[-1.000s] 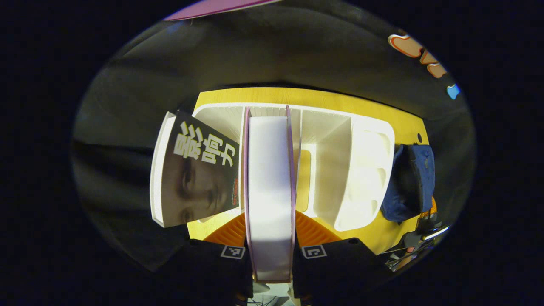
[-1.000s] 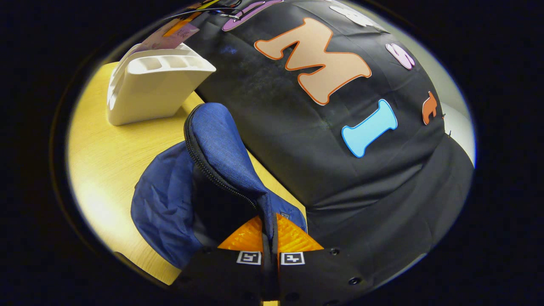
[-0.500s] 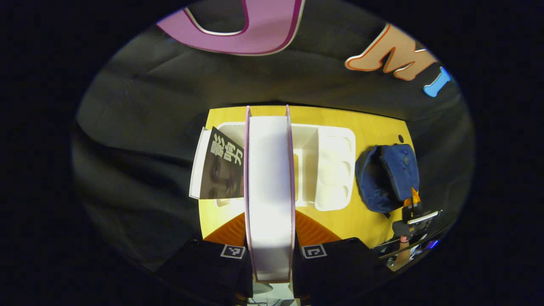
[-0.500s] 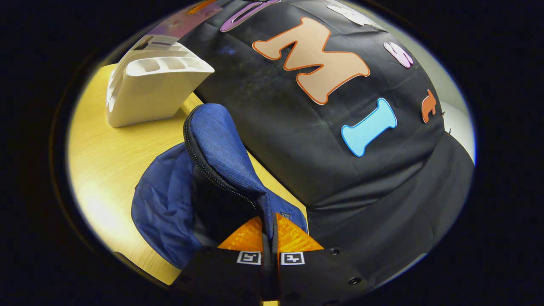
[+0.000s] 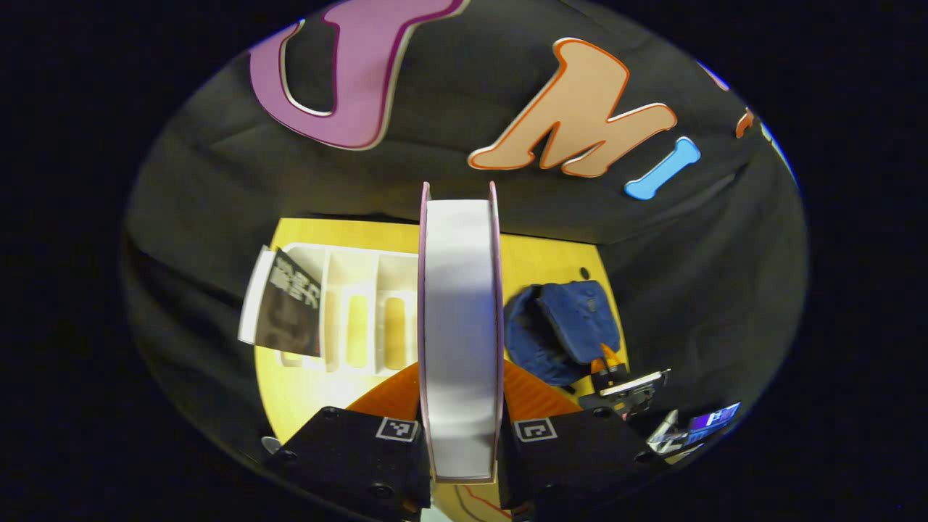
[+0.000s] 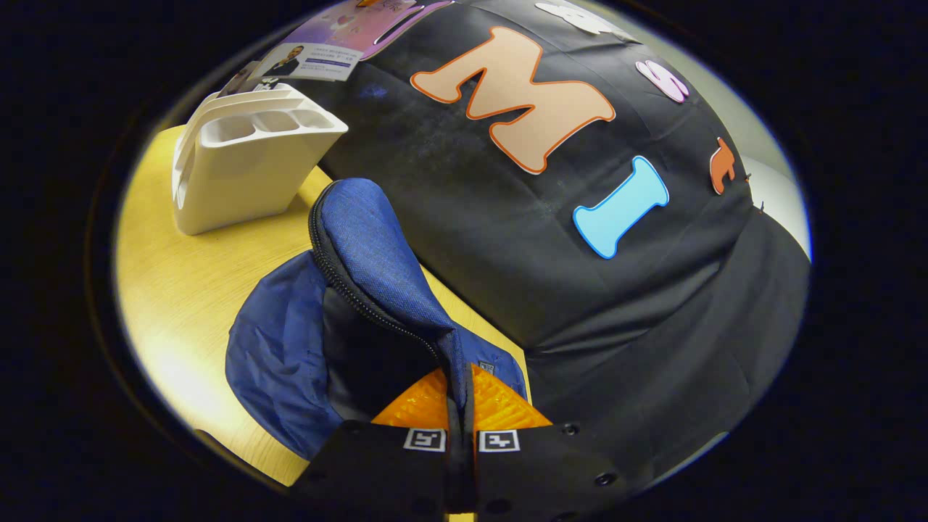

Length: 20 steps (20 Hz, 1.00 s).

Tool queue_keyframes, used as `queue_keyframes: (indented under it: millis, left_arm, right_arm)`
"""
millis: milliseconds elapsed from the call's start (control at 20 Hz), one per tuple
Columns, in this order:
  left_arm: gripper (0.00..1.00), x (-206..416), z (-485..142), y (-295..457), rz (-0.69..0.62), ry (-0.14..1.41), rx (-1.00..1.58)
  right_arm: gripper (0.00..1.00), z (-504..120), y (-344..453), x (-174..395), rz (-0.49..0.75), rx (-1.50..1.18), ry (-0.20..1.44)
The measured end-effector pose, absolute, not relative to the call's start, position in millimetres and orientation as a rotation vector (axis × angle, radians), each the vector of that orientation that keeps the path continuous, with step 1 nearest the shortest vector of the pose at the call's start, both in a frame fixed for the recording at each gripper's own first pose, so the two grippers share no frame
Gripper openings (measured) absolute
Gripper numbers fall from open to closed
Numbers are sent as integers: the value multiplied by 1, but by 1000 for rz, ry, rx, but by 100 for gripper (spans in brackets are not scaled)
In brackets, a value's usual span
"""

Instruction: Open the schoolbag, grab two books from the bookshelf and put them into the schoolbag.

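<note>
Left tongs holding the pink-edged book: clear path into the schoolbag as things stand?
Probably yes: the right tongs hold the schoolbag flap up, mouth open, and the book is lifted free of the bookshelf.

Bare table (image 6: 181, 290) between bookshelf (image 6: 239, 170) and schoolbag (image 6: 290, 348), booth wall close behind both
</note>
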State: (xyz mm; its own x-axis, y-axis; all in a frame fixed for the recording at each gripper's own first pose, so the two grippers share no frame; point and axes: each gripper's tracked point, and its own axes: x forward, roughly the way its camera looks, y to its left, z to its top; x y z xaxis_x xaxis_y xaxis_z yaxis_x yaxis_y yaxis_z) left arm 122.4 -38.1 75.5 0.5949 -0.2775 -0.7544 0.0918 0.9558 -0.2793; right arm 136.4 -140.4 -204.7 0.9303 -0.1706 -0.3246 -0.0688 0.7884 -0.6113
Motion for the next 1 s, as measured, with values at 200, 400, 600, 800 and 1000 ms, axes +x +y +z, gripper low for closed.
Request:
queue_keyframes:
  millis: [200, 400, 600, 800, 1000]
  left_arm:
    - [33, 121, 37, -82, -325, 936, -293]
    - [33, 127, 1, -119, -384, 933, -378]
    - [32, 141, -45, -146, -393, 902, -449]
    - [33, 157, -84, -192, -428, 890, -563]
    - [33, 170, -123, -237, -450, 874, -628]
  right_arm:
    - [3, -203, -143, 138, -62, -641, 380]
    - [3, -201, -147, 137, -83, -599, 380]
    - [3, -193, -151, 141, -106, -564, 359]
    - [5, -190, -148, 139, -104, -546, 339]
    - [3, -187, -145, 139, -88, -537, 322]
